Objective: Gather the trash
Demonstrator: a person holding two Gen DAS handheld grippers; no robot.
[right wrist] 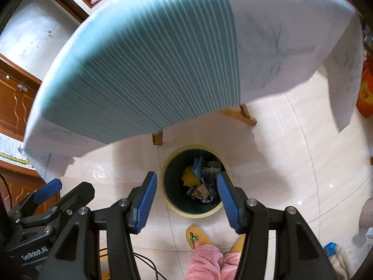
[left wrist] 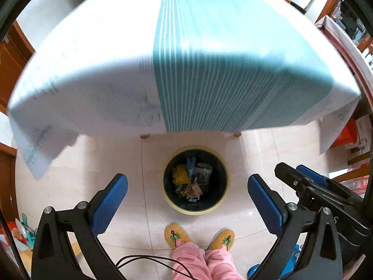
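A round trash bin [left wrist: 195, 211] with a yellow rim and a black inside stands on the tiled floor just in front of the table. Several wrappers lie in it, among them a yellow one [left wrist: 180, 175] and a blue one. My left gripper [left wrist: 187, 178] hangs high above the bin, open wide, with nothing between its blue pads. My right gripper [right wrist: 186, 175] is also above the bin [right wrist: 193, 213], open and empty, with the yellow wrapper [right wrist: 190, 177] far below. Each gripper shows at the edge of the other's view: the right gripper [left wrist: 291, 170] and the left gripper [right wrist: 70, 186].
A table under a white and teal striped cloth [left wrist: 186, 58] fills the upper half of both views, with wooden legs [right wrist: 247, 116] behind the bin. The person's yellow slippers [left wrist: 177, 234] and pink trousers stand just before the bin. Wooden cabinets [right wrist: 14, 102] are at the left.
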